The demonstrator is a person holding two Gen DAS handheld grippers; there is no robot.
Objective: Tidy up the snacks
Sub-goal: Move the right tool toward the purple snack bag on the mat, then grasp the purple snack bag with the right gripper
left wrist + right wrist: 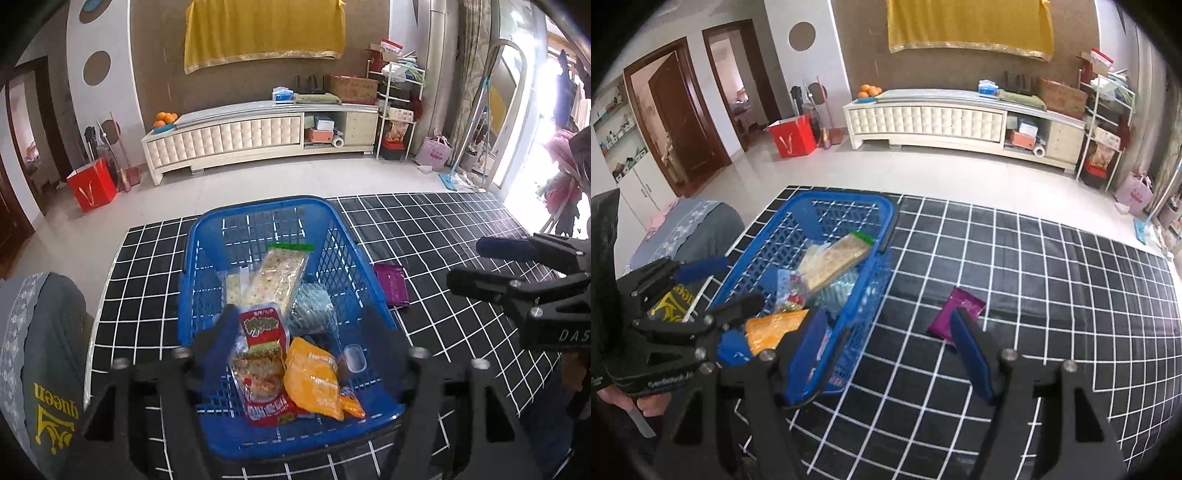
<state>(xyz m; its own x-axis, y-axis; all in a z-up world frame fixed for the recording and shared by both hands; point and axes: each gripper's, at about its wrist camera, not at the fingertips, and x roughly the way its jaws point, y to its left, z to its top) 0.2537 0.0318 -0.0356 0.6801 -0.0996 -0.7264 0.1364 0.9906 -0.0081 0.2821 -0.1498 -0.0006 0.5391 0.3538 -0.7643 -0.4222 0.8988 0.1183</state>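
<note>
Blue plastic mesh basket [280,236] stands on the black, white-gridded bench [1052,295] and holds the snacks: a long clear cracker pack [275,275], a red printed pouch [258,373] and an orange pouch [314,380]. One purple foil packet [956,312] lies flat on the bench, just beside the basket's right wall. Left claw [303,328] hangs above the basket, jaws wide and empty. Right claw [890,332] straddles the basket's wall near the purple packet, jaws wide and empty.

surface: grid-cloth table [1034,277] | on it: blue basket [827,201], purple pkt [955,314]
</note>
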